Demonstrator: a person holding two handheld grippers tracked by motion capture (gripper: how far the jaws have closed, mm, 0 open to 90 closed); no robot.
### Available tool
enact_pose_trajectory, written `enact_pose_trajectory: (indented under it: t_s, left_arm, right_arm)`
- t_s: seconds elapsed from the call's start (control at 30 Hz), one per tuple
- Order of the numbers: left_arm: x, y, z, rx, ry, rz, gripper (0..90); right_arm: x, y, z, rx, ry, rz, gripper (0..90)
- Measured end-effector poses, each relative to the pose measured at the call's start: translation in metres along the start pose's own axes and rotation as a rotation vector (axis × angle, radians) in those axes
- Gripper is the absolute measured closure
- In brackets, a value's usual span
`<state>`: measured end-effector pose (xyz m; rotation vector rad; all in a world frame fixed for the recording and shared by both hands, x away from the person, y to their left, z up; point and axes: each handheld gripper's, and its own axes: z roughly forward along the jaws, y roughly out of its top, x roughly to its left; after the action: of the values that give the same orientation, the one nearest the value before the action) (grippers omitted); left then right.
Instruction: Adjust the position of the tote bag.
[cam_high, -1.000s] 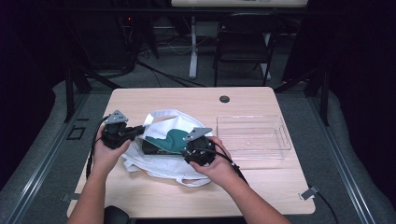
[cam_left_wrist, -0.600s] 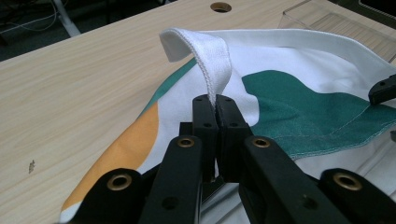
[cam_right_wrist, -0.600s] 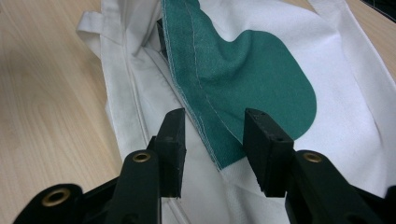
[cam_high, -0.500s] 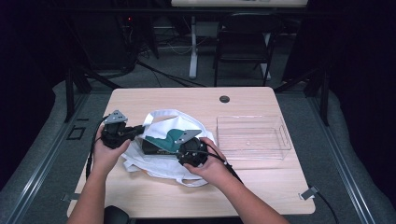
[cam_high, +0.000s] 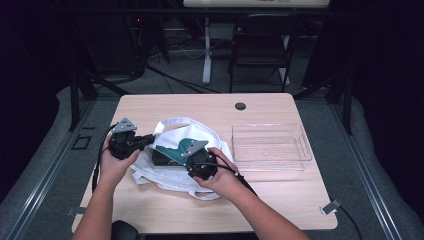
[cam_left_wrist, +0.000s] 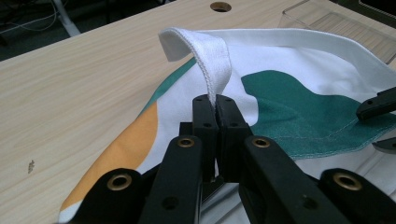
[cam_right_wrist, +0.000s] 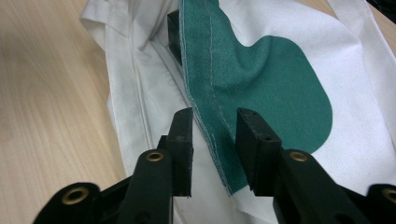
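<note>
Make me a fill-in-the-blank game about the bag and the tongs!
1. The left tongs are shut on the tote bag's white ____.
2. The right tongs straddle the bag's ____ edge.
3. The clear plastic bin holds ____.
4. The tote bag lies on a wooden ____.
Answers: strap, green, nothing, table.

Left gripper (cam_left_wrist: 215, 100): jaws are standing fully together, pinching a white fabric handle strap (cam_left_wrist: 205, 51) that is arching up from between the pads. The left hand (cam_high: 116, 159) is wrapping the gripper body, forearm entering from below.

Right gripper (cam_right_wrist: 214, 123): jaws have just been closing, now standing part open astride the stitched green edge of a white cloth tote bag (cam_right_wrist: 219, 135), pads not pressing it. The right hand (cam_high: 220, 175) is gripping from behind.
</note>
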<state>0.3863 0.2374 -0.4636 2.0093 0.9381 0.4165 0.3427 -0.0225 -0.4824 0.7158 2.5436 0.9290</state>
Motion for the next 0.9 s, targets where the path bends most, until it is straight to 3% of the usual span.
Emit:
enact_pose_trajectory:
  t_s: [0.13, 0.6, 0.9]
  left_arm:
    - [0.0002, -0.0003, 0.0001, 0.001, -0.001, 0.002, 88.1]
    - [0.0005, -0.0006, -0.0006, 0.0, -0.003, 0.006, 88.1]
    - [0.0, -0.0006, -0.0014, 0.001, 0.001, 0.011, 88.0]
  right_arm:
    - [0.0006, 0.0007, 0.0003, 0.009, -0.003, -0.011, 72.6]
    - [-0.0025, 0.002, -0.0037, -0.002, -0.016, 0.019, 87.6]
    - [-0.0053, 0.0048, -0.0086, -0.01, -0.032, 0.025, 89.0]
